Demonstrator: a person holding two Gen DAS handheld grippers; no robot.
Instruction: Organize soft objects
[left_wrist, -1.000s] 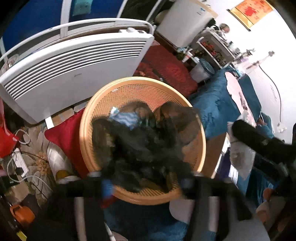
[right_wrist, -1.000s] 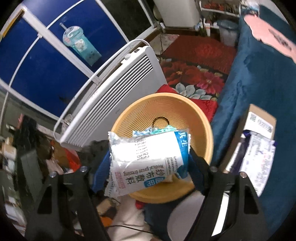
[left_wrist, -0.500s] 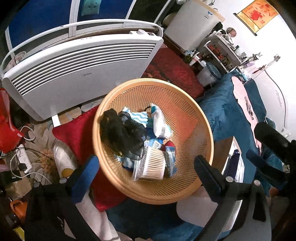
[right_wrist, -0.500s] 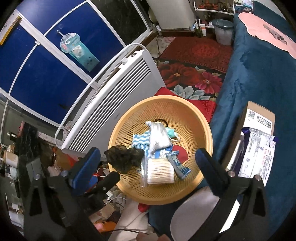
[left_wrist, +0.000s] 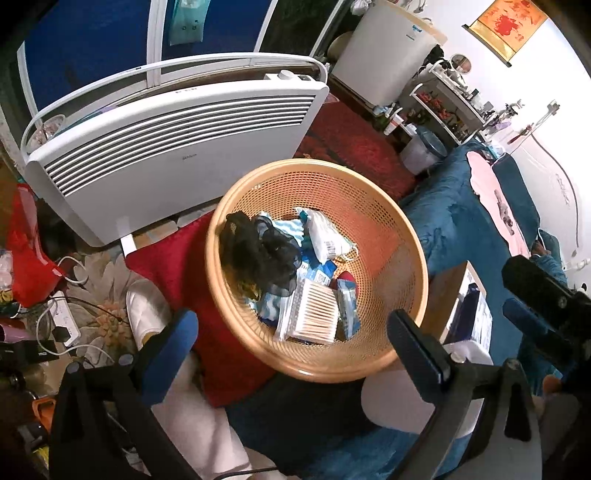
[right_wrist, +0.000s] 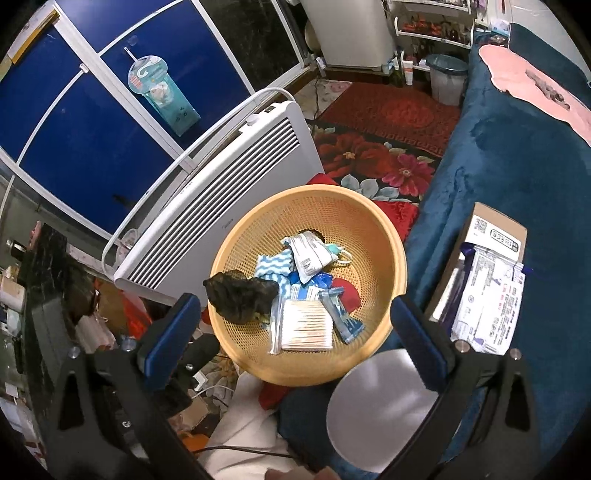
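A round tan mesh basket sits on a red cushion. In it lie a black mesh cloth, a white gauze packet, a blue-white wavy cloth, a pack of cotton swabs and a small blue packet. My left gripper is open and empty above the basket's near rim. My right gripper is open and empty above the basket.
A white panel heater stands behind the basket. A blue-covered bed lies to the right, with a cardboard box and packets on it. A round white lid lies near the front. Cables and a power strip lie at left.
One second ago the left gripper held the black cloth and the right gripper held the gauze packet over the basket. Both opened; the items now lie in the basket and both grippers have pulled back.
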